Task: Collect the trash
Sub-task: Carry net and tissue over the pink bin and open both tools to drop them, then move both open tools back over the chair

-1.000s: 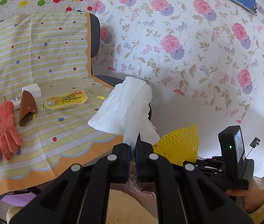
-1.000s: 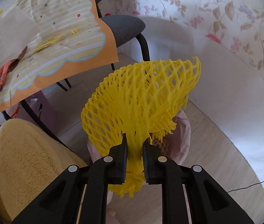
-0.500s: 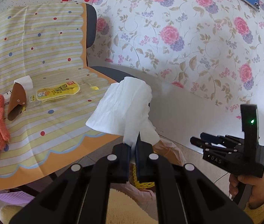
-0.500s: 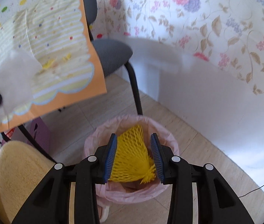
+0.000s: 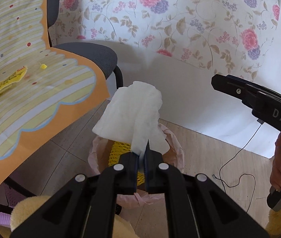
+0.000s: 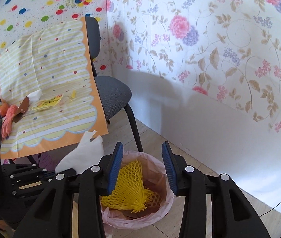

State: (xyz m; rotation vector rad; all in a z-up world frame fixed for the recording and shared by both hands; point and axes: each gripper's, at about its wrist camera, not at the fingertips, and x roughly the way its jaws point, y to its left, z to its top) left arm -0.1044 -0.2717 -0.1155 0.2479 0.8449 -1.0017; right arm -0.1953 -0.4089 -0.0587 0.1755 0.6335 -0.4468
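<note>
Biggest thing here is the grey chair (image 6: 112,91) at 10 o'clock in the right wrist view, draped with a striped paper cover (image 6: 47,73) that has an orange glove (image 6: 8,119), a brown leather piece (image 6: 22,107) and a yellow snack wrapper (image 6: 48,103) lying on it. Down on the floor at 6 o'clock sits the trash bin (image 6: 164,202) with its pink liner, and the yellow foam net (image 6: 130,186) is lying inside it. The right tool (image 6: 143,168) has just been opening; its jaws stand apart above the bin with nothing between them. The left tool (image 5: 141,159) is pinched together on a white tissue (image 5: 130,111), which hangs over the bin's near edge.
</note>
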